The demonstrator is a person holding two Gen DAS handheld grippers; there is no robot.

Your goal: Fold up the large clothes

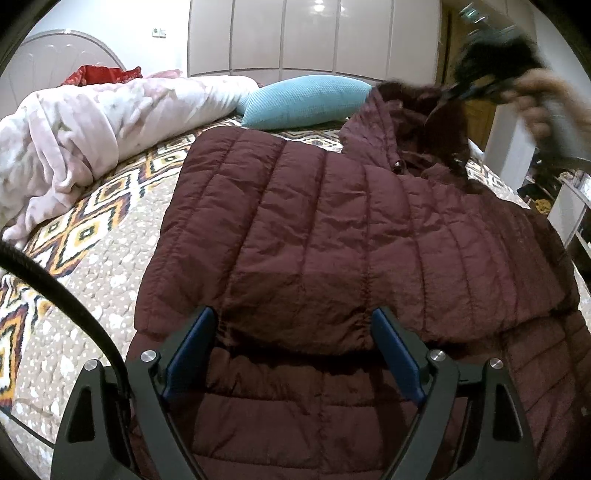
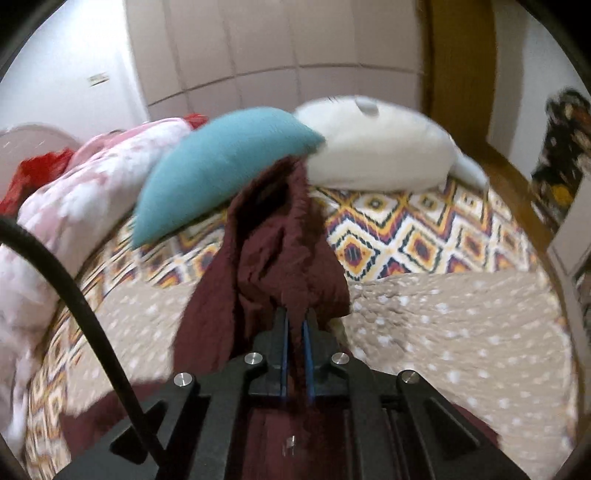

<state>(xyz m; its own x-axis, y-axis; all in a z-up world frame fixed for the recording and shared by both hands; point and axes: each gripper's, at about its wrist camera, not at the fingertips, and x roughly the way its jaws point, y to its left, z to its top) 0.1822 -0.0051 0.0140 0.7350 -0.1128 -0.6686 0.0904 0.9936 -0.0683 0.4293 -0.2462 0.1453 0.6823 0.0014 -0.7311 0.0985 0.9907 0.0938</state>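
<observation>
Lying flat across the bed [image 1: 92, 280], the maroon puffer jacket [image 1: 332, 229] covers most of the near half of the patterned bedspread, quilted panels facing up. No containers in either view; the bed alone carries everything.

Far left: a rumpled pink blanket [image 1: 74, 136] with a red cloth [image 1: 99, 75] behind it. A teal pillow [image 1: 303, 99] sits at the far edge of the jacket, and the right wrist view shows a white pillow [image 2: 376, 151] just right of it. Open bedspread lies to the left of the jacket and, in the right wrist view, to the right of the lifted fabric. A wardrobe [image 1: 314, 33] stands beyond the bed. A black cable [image 1: 74, 299] curves through the near left.

Left gripper [image 1: 293, 354]: fingers spread wide and released, straddling a near fold of the jacket; pads not pressing it.

Right gripper [image 2: 295, 354]: fingers clenched on a bunch of the maroon jacket fabric, which rises in a peak beyond the tips. From the left wrist view it shows blurred at far right, at the jacket's hood end, raised off the bed.
</observation>
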